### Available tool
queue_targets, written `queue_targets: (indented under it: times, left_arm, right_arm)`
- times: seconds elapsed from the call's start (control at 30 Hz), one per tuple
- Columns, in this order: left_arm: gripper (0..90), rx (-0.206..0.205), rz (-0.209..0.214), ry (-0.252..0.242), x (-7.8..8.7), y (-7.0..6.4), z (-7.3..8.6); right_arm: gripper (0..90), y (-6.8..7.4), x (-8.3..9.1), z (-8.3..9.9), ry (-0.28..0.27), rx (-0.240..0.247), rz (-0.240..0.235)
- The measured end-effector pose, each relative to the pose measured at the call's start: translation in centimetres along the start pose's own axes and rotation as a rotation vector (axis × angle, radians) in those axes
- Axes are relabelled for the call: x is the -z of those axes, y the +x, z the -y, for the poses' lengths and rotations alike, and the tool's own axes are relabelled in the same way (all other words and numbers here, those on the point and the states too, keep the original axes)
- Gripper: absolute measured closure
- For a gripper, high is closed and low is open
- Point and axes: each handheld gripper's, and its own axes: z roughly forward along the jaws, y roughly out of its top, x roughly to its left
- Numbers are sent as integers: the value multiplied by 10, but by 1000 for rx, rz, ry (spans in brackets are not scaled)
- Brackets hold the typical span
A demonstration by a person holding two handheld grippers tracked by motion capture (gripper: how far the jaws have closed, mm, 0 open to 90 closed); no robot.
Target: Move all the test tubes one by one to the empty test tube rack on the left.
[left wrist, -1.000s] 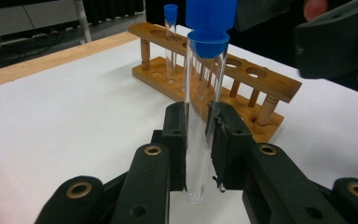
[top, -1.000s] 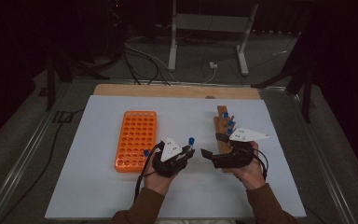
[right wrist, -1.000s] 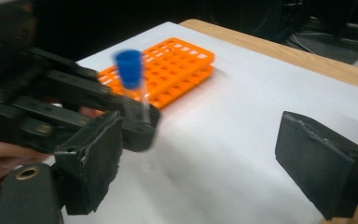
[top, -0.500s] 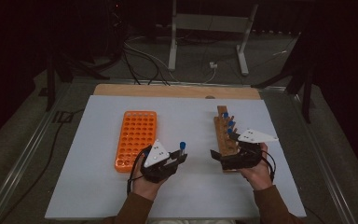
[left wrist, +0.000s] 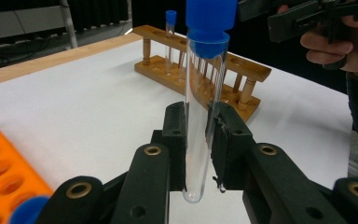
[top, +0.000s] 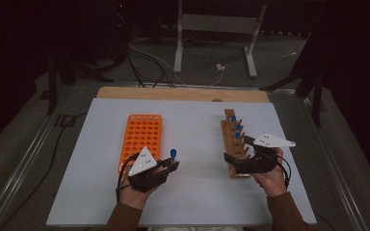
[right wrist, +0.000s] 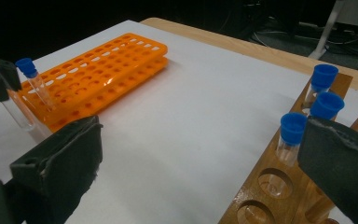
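Left tongs (left wrist: 198,154): clamped on upright tube (left wrist: 204,112), beside orange rack (top: 141,137).
Right tongs (right wrist: 205,177): apart, by wooden rack (top: 233,144).
Advice: keep tube vertical, centre over a hole, lower slowly.

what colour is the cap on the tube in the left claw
Blue; the cap shows best in the left gripper view.

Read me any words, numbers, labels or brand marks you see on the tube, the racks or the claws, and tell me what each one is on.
No readable text in these pictures.
Clear plastic tube with a blue cap, held in the left claw: no label or marking.
Orange plastic tube rack: no legible numbers.
Wooden tube rack: plain.
Grey three-cornered plate on the left claw: dark dots, too small to tell whether they are marks.
Right claw: no marks.
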Motion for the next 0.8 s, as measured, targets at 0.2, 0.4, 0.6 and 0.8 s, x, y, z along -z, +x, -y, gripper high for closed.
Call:
queue_targets:
  times: [0.2,0.4,0.6,0.8]
  left_arm:
    - [779,6,11,3,15,9,5]
    - [779,10,-7,6,28,17,11]
    - [779,26,-33,4,40,25,16]
    - [779,45,-56,-5,50,32,22]
  right_arm:
    - [0,-2,2,0,-4,-2,1]
    - [0,-4,4,0,-6,-4,8]
    - [0,-7,7,1,-12,-11,14]
    - [0,-8,9,3,-13,-16,13]
